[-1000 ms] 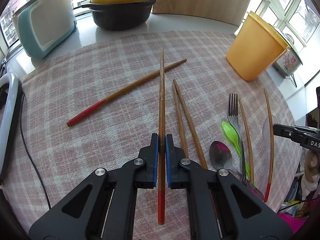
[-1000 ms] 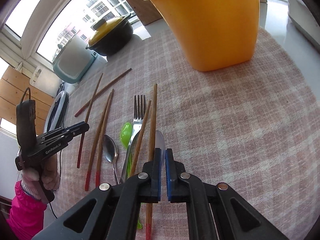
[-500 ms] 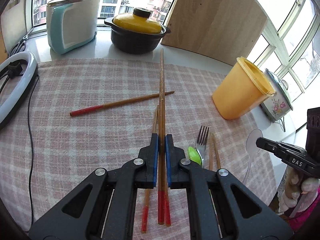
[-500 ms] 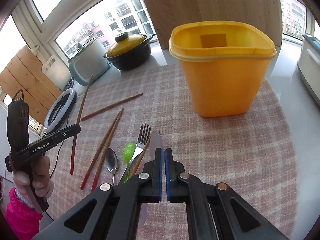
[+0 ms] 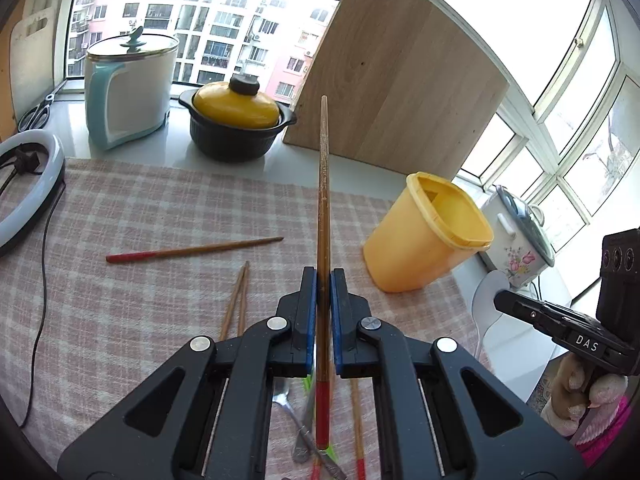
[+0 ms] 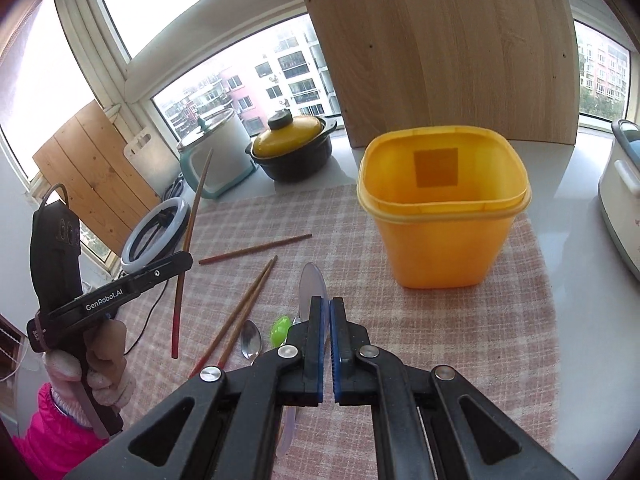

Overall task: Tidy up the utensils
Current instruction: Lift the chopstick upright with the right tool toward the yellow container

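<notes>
**Two claws loaded, one tub waiting**

Left claw (image 5: pixel 323 276) clamps one red-tipped chopstick (image 5: pixel 323 200), held clear above the desk (image 6: pixel 520 360). Right claw (image 6: pixel 325 308) is closed on one clear plastic spoon (image 6: pixel 313 284).

On the checked cloth (image 5: pixel 140 208):
- 1 lone chopstick (image 6: pixel 256 249), lying crosswise
- 1 pair of chopsticks (image 6: pixel 240 312), side by side
- 1 metal spoon (image 6: pixel 251 338)
- 1 green plastic utensil (image 6: pixel 280 329), kind unclear
- 1 further chopstick (image 5: pixel 357 420), partly hidden under the left claw

One yellow tub (image 6: pixel 440 208) stands upright and empty, near the cloth's far edge.
</notes>
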`<state>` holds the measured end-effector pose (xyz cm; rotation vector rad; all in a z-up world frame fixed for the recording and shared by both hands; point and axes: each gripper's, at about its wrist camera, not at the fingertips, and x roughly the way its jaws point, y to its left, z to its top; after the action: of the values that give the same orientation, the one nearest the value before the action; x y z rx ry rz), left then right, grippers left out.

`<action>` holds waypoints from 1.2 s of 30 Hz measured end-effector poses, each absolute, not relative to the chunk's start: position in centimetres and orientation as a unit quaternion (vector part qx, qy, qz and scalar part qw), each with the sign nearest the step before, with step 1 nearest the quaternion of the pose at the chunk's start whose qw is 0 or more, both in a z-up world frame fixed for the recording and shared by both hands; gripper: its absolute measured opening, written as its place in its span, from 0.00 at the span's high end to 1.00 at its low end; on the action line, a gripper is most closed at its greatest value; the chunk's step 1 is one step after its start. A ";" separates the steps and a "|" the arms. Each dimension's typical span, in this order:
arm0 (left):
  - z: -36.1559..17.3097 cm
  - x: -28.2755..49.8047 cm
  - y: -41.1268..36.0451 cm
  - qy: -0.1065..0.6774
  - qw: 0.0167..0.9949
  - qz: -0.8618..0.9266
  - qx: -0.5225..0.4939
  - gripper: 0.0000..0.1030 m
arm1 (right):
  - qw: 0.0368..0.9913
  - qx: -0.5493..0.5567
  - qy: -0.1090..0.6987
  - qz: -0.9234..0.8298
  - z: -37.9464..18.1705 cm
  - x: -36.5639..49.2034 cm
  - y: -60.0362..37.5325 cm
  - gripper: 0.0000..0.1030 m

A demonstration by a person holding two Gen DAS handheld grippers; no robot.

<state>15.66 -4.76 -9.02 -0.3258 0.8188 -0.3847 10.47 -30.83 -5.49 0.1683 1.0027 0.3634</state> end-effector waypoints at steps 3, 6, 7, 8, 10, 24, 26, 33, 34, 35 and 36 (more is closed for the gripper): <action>-7.9 16.2 -6.3 0.382 0.889 -0.192 -0.164 0.95 | 0.866 0.081 0.461 0.176 -4.0 10.7 -32.3 1.00; -6.9 16.9 -8.0 0.369 0.893 -0.195 -0.169 0.95 | 0.872 0.086 0.449 0.176 -2.8 11.2 -33.9 1.00; -6.6 17.2 -8.6 0.365 0.894 -0.197 -0.172 0.95 | 0.873 0.089 0.446 0.176 -2.4 11.4 -34.5 1.00; -6.3 17.5 -9.2 0.361 0.894 -0.199 -0.174 0.95 | 0.874 0.092 0.443 0.175 -2.0 11.7 -35.1 1.00; -5.8 18.2 -10.3 0.355 0.896 -0.200 -0.175 0.95 | 0.879 0.093 0.435 0.171 -1.4 12.2 -36.2 1.00; -3.9 23.6 -17.0 0.328 0.904 -0.206 -0.182 0.95 | 0.906 0.094 0.384 0.148 1.6 17.8 -40.0 1.00; -3.9 24.3 -17.7 0.325 0.905 -0.204 -0.183 0.95 | 0.908 0.095 0.383 0.142 1.5 18.6 -40.3 1.00; -4.0 26.4 -19.7 0.316 0.909 -0.203 -0.179 0.95 | 0.909 0.111 0.381 0.128 0.8 21.1 -40.7 1.00; -4.1 26.6 -19.8 0.317 0.909 -0.202 -0.179 0.95 | 0.909 0.115 0.380 0.127 0.8 21.4 -40.8 1.00; -4.3 26.9 -19.9 0.318 0.909 -0.200 -0.179 0.95 | 0.909 0.118 0.380 0.126 0.7 21.6 -41.0 1.00; -4.5 27.1 -20.1 0.319 0.910 -0.198 -0.178 0.95 | 0.909 0.120 0.379 0.126 0.7 21.8 -41.0 1.00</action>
<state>27.13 -20.05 -4.50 -0.3662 0.6584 -0.4086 21.83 -41.04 0.70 0.2473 0.7819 0.2604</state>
